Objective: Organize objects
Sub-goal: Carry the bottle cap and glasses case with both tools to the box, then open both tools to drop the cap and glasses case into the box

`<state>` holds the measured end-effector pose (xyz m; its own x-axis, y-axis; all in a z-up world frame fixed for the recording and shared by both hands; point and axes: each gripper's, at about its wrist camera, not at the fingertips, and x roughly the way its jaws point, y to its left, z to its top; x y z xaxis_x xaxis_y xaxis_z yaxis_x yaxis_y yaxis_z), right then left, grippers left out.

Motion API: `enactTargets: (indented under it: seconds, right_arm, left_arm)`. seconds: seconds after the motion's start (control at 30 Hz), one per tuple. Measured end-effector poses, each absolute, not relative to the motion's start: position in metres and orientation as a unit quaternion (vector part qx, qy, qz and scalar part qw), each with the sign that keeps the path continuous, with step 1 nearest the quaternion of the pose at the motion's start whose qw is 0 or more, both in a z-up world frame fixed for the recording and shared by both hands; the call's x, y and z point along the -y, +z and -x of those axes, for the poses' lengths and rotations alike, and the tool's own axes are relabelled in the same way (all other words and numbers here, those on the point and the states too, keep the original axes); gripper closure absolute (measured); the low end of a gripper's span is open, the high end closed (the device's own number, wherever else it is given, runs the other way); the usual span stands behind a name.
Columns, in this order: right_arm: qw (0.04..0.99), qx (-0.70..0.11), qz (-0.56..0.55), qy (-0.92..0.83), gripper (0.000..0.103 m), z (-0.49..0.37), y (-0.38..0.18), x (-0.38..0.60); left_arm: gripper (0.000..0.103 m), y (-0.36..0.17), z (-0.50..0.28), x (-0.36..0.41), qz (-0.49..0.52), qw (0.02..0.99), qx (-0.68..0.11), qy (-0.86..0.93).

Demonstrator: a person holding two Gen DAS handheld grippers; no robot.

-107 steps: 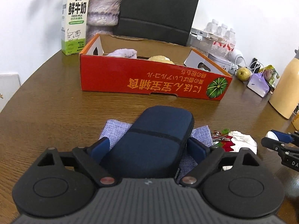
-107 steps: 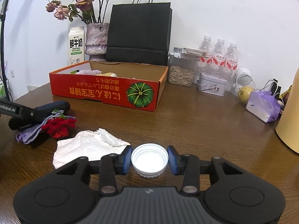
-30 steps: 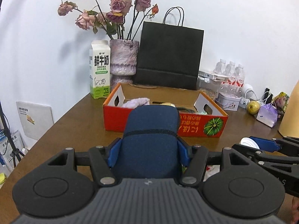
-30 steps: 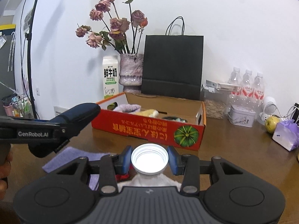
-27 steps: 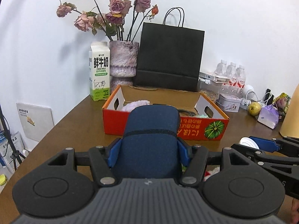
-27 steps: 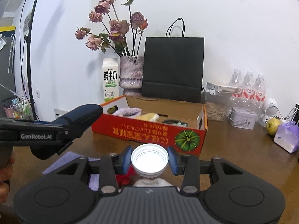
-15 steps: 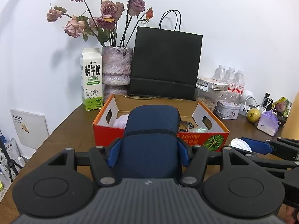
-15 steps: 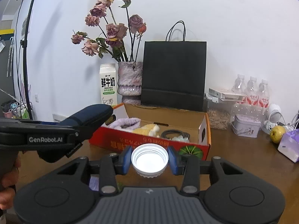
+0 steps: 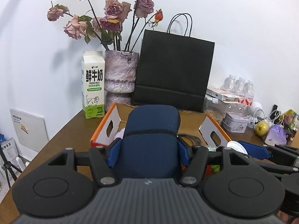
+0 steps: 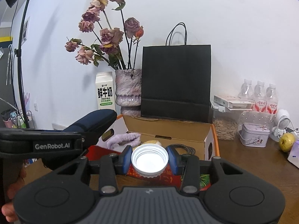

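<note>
My left gripper (image 9: 149, 150) is shut on a navy blue zip case (image 9: 150, 128), held up in the air in front of the orange cardboard box (image 9: 112, 123). The case's far end overlaps the box's near wall in the left wrist view. My right gripper (image 10: 149, 158) is shut on a white screw cap (image 10: 149, 160), open side facing the camera, just before the box (image 10: 207, 132). The case (image 10: 93, 121) hangs to the left of the cap. Inside the box lie a purple fluffy item (image 10: 123, 140), something yellow (image 10: 151, 141) and a black cable (image 10: 185, 149).
Behind the box stand a milk carton (image 9: 92, 85), a vase of dried roses (image 9: 119, 74) and a black paper bag (image 9: 173, 74). To the right are water bottles (image 9: 241, 85), a tin (image 9: 236, 124), a green fruit (image 9: 261, 128) and a purple pack (image 9: 276, 135) on the brown table (image 9: 65, 140).
Both grippers lifted the case and the cap off the table, then carried them up and toward the box. The box is nearer and its inside shows more.
</note>
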<state>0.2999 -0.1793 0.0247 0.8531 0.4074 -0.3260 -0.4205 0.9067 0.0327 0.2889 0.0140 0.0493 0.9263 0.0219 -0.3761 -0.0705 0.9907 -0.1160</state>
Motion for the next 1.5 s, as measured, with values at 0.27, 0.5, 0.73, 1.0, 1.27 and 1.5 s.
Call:
enactTargets:
  seconds: [0.27, 0.5, 0.73, 1.0, 1.27, 1.5]
  right_arm:
    - [0.962, -0.169, 0.008, 0.216, 0.064, -0.326, 0.024, 0.180]
    - [0.961, -0.174, 0.008, 0.213, 0.064, -0.349, 0.021, 0.179]
    - [0.962, -0.174, 0.010, 0.212, 0.064, -0.367, 0.022, 0.177]
    - [0.963, -0.175, 0.014, 0.202, 0.064, -0.394, 0.021, 0.175]
    - [0.963, -0.180, 0.019, 0.198, 0.064, -0.421, 0.018, 0.171]
    - [0.964, -0.186, 0.023, 0.191, 0.063, -0.437, 0.013, 0.169]
  left_arm:
    - [0.041, 0.047, -0.316, -0.018, 0.067, 0.977, -0.202, 0.020]
    - [0.041, 0.047, -0.335, -0.024, 0.068, 0.976, -0.204, 0.027]
    - [0.041, 0.047, -0.353, -0.033, 0.069, 0.976, -0.205, 0.034]
    - [0.041, 0.046, -0.378, -0.038, 0.064, 0.976, -0.206, 0.033]
    - [0.041, 0.041, -0.406, -0.041, 0.058, 0.975, -0.213, 0.030]
    - [0.041, 0.035, -0.428, -0.044, 0.056, 0.973, -0.224, 0.028]
